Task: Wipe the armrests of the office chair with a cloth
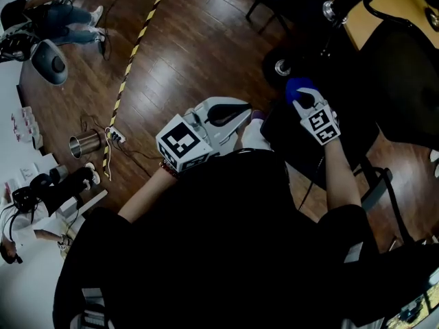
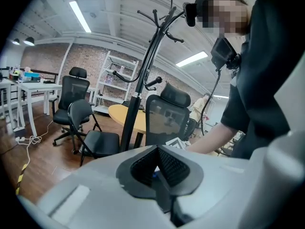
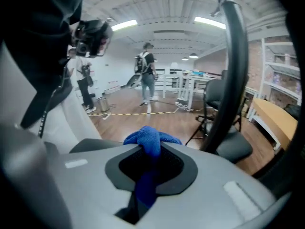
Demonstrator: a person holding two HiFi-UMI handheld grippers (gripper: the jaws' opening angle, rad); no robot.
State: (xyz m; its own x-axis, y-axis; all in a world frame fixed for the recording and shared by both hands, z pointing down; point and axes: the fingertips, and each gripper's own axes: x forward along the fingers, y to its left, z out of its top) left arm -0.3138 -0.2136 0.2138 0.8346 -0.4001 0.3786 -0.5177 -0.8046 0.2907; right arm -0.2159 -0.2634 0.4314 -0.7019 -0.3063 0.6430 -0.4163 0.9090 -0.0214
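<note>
The right gripper (image 3: 151, 151) is clamped shut on the blue cloth (image 3: 150, 138). The cloth's long axis runs along the jaws: a narrow strip lies back in the throat, and its bunched end pokes out past the tips, pointing away from the person. Seen from the head, that bundle (image 1: 299, 88) sits over the dark office chair (image 2: 167, 116). The left gripper (image 2: 157, 168) hangs beside it near the person's body, with its jaws together and nothing clearly held.
</note>
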